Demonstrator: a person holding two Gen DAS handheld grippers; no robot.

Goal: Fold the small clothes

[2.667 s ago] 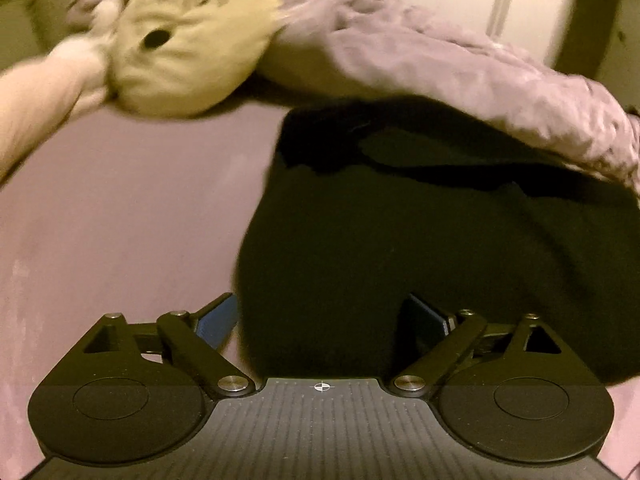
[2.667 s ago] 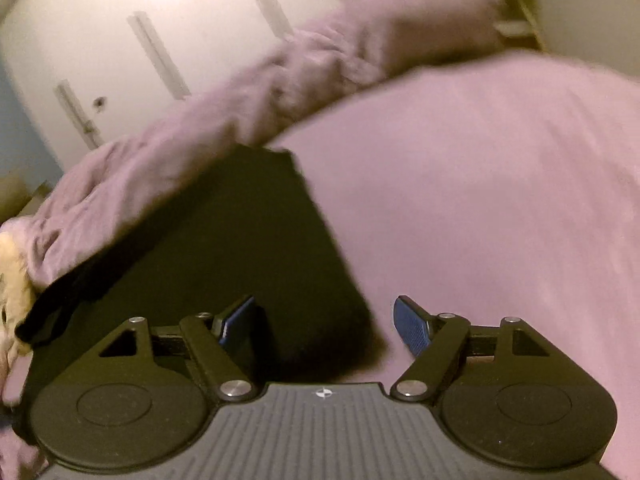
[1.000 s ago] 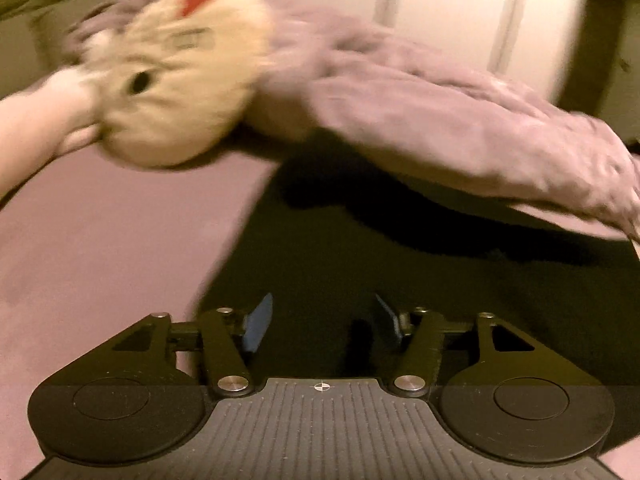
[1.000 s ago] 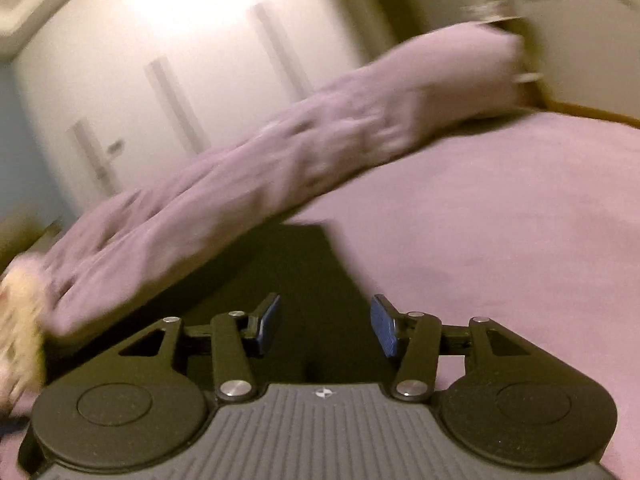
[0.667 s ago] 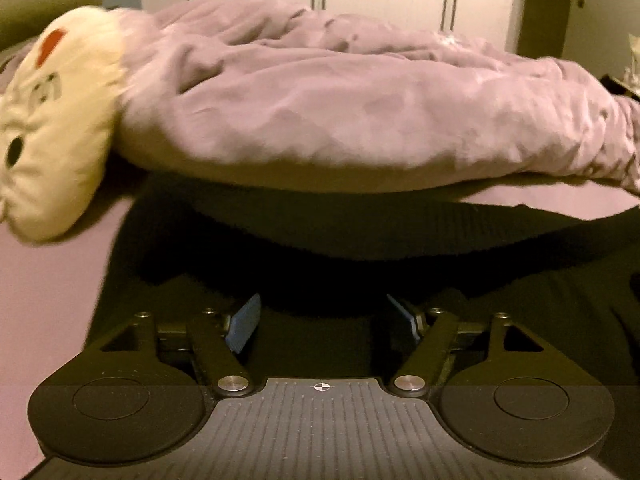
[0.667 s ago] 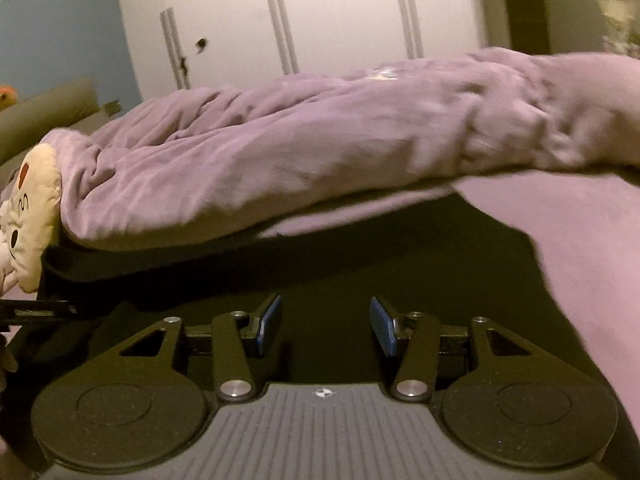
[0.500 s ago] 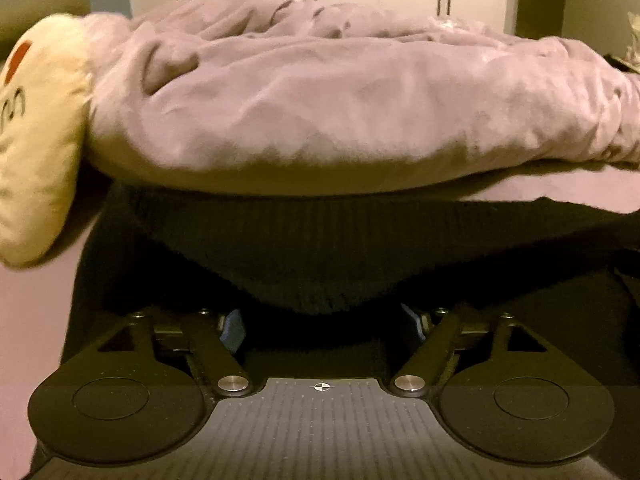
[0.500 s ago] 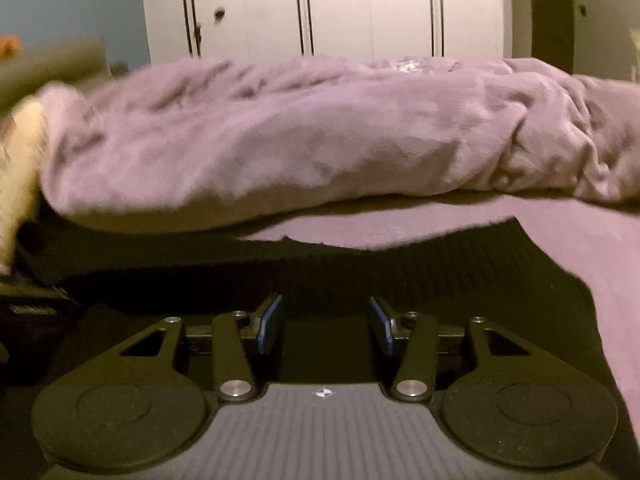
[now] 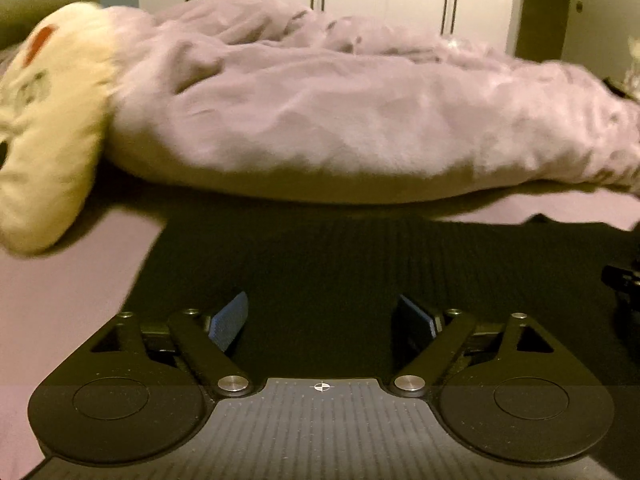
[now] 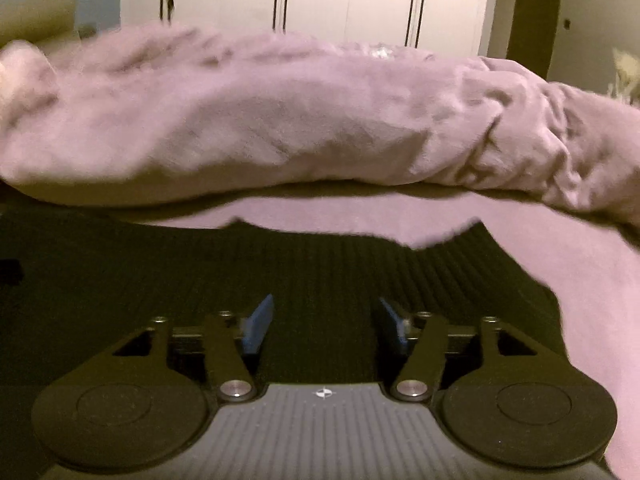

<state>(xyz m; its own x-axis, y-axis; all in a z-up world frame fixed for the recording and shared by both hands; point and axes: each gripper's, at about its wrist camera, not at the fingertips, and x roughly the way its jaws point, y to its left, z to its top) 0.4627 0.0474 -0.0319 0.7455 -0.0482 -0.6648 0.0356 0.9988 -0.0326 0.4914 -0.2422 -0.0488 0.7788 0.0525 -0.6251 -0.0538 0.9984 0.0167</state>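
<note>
While the black ribbed sweater [image 9: 360,264] is lying spread flat on the pink bed sheet [image 9: 60,288], both grippers are hovering low over it with their jaws apart. The left gripper [image 9: 322,320] is sitting over the sweater's left part, its blue pads [image 9: 229,322] standing wide with only dark knit showing in the gap and nothing pinched; its jaws have just been opening. The right gripper [image 10: 323,324] is hanging over the sweater [image 10: 320,272] nearer its right edge, its blue pads [image 10: 258,330] also parted and pressing on nothing, and its jaws have just been opening as well, though they are standing less wide than the left ones. In the right wrist view the sweater's far edge is running wavy across the bed sheet [image 10: 580,264], with its right side curving down towards the near edge of the bed. Beyond the sweater a crumpled lilac duvet [image 9: 360,112] is lying bunched across the far side of the bed, its lower fold overhanging the sweater's far-left part in the left wrist view, while a strip of bare sheet is separating the duvet [image 10: 280,120] from the sweater in the right wrist view. A cream plush toy [image 9: 48,132] is leaning at the duvet's left end, blurred. White wardrobe doors [image 10: 360,0] are standing behind the bed.
</note>
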